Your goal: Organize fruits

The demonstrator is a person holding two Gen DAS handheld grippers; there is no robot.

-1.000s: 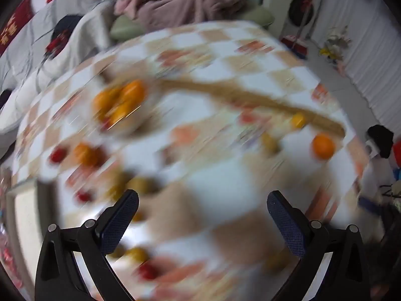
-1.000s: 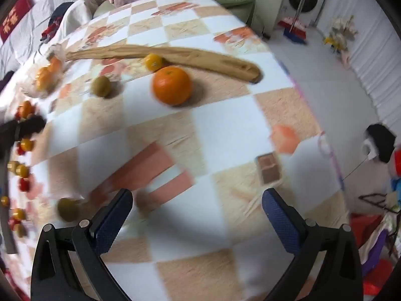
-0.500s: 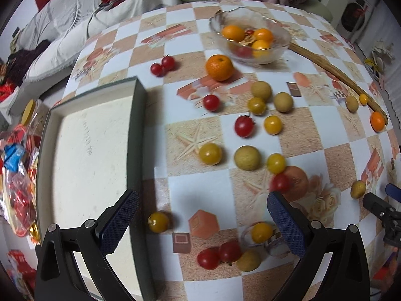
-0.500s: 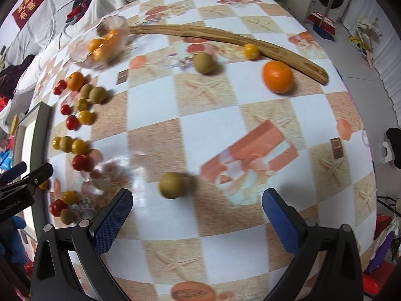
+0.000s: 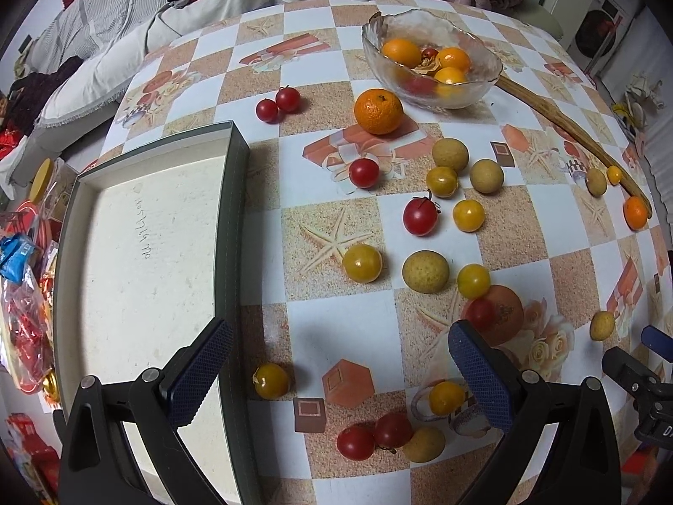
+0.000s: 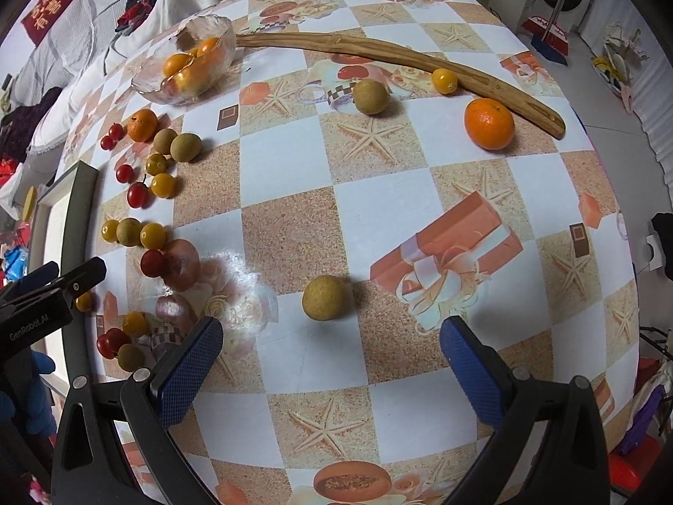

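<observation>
- The left gripper (image 5: 340, 375) hangs above the near edge of the counter (image 5: 319, 328) with its jaws spread wide and nothing between them.
- Its span frames the near cluster: a yellow tomato (image 5: 271, 381) just beside the tray wall, and 2 red tomatoes (image 5: 374, 435) touching a tan fruit. That wide gap looks meant to drop over 1 small round fruit without nudging its neighbours.
- The right gripper (image 6: 331, 367) is likewise wide and empty, aimed at a lone tan longan (image 6: 324, 297) lying apart from the rest on the counter; an isolated fruit is probably the easiest first pick.
- The dark-rimmed tray (image 5: 229, 227) sits empty at the counter's left side, close to the scattered fruit, so it seems a likely sorting place.
- The glass bowl (image 5: 483, 88) at the far side already holds several orange fruits and a red one, while 1 mandarin (image 5: 378, 110) rests just outside it.
- Another mandarin (image 6: 489, 123) and a small yellow fruit lie against a long wooden stick (image 6: 378, 54), which probably stopped them from rolling.
- Sorting appears barely begun.
</observation>
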